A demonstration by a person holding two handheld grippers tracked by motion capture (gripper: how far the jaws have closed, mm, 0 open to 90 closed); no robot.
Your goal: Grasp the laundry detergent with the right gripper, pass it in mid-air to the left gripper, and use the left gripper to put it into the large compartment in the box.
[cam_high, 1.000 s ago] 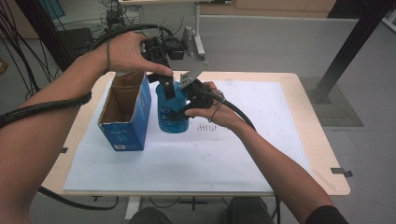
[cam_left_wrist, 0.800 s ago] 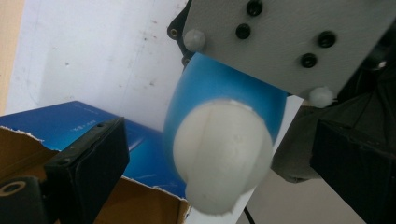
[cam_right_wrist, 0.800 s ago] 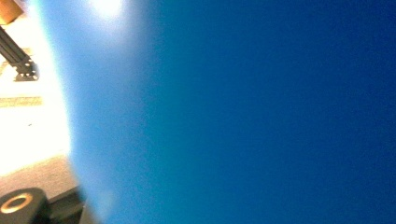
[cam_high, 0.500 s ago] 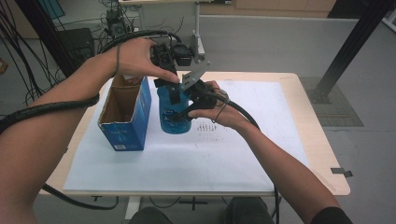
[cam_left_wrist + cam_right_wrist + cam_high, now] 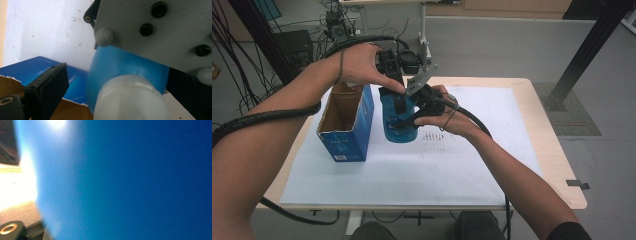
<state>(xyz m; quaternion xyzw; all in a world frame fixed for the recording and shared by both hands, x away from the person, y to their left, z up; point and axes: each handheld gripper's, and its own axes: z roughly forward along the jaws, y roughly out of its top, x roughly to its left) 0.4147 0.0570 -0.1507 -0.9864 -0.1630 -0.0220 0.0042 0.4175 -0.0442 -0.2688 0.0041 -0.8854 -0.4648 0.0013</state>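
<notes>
A blue bottle [image 5: 397, 127] stands upright on the white sheet, next to an open blue carton [image 5: 347, 135]. My right gripper [image 5: 404, 119] reaches in from the right and is shut on the bottle's body, whose blue wall [image 5: 137, 182] sits right against that gripper's camera. My left gripper [image 5: 398, 96] points down over the bottle's top. In the left gripper view the bottle's white cap [image 5: 127, 100] lies between its jaws, with a clear gap to the left finger [image 5: 47, 90], so this gripper is open. The right gripper's grey plate [image 5: 162, 30] crosses that view's upper right.
The carton [image 5: 50, 67] stands open-topped just left of the bottle, its brown inside showing. A white sheet [image 5: 492, 100] covers most of the wooden table [image 5: 562, 170]. Cables trail from both grippers, and a black post [image 5: 582, 55] rises beyond the table's far right corner.
The left gripper has edged slightly to the right over the bottle's top. The right gripper keeps its hold and the bottle stays where it was.
</notes>
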